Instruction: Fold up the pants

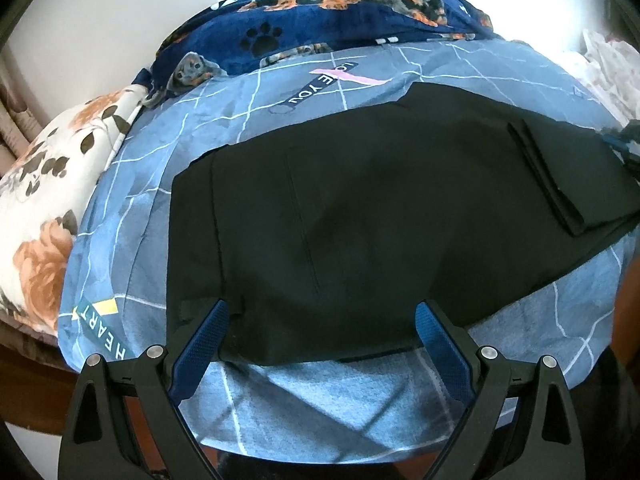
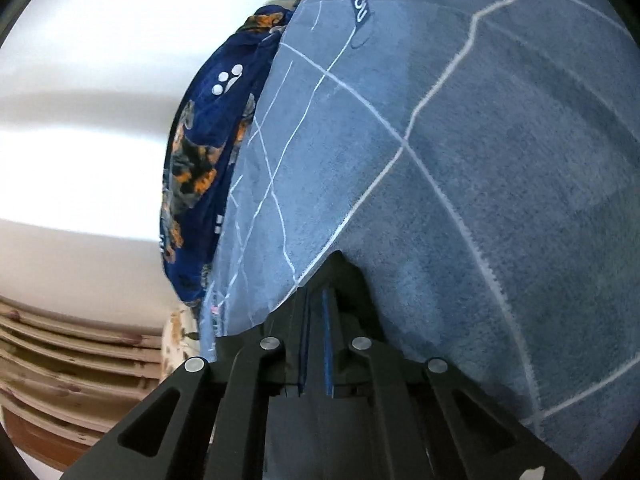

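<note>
Pants (image 1: 360, 208), black, lie partly folded and flat on the blue grid-patterned bedsheet (image 1: 280, 104), and we've got our left gripper (image 1: 322, 328) spread wide apart over their near edge. Our right gripper (image 2: 316, 320) has its fingers pressed together against the sheet; whether any cloth is pinched between them, we can't tell. A dog-print blanket (image 1: 320, 12) sits beyond.

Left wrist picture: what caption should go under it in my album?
Open left gripper at the near edge of black pants lying folded on a blue bedspread.
</note>
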{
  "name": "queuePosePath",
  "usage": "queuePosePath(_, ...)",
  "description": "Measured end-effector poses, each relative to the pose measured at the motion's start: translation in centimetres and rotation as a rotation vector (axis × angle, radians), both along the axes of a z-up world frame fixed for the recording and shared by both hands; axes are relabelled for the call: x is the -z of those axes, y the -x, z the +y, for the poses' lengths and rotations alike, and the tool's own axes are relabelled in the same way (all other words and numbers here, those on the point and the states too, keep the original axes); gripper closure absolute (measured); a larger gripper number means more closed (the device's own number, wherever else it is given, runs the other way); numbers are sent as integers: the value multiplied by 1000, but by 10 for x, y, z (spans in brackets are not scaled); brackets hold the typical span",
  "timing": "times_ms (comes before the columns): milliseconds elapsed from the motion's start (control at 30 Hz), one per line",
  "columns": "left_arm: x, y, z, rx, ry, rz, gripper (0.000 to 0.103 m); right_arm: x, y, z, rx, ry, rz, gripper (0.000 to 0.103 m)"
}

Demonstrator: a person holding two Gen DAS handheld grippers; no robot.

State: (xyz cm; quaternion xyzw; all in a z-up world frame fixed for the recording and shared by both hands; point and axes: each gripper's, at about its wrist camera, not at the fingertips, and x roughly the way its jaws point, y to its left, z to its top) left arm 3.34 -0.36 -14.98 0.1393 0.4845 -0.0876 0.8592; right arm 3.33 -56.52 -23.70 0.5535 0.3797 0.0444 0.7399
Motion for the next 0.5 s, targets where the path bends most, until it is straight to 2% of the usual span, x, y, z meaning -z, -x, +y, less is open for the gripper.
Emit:
queuePosePath(67,-2,1,0,5,-2,-12,9,-6,13,-4,17,-25,-57,80)
queuePosePath(133,-3,2,0,6,3,-17,9,-13,33,-5,1,-41,-120,75)
queuePosePath(267,1,-1,1,1,12,2,9,-18,68,3,-47,-70,-218,75)
queuePosePath(433,1,0,4,-8,13,-4,9,-9,92,21,-102,-40,-243,75)
queuePosePath(500,-2,0,7,-19,23,-12,9,1,96,22,-89,-47,-235,84)
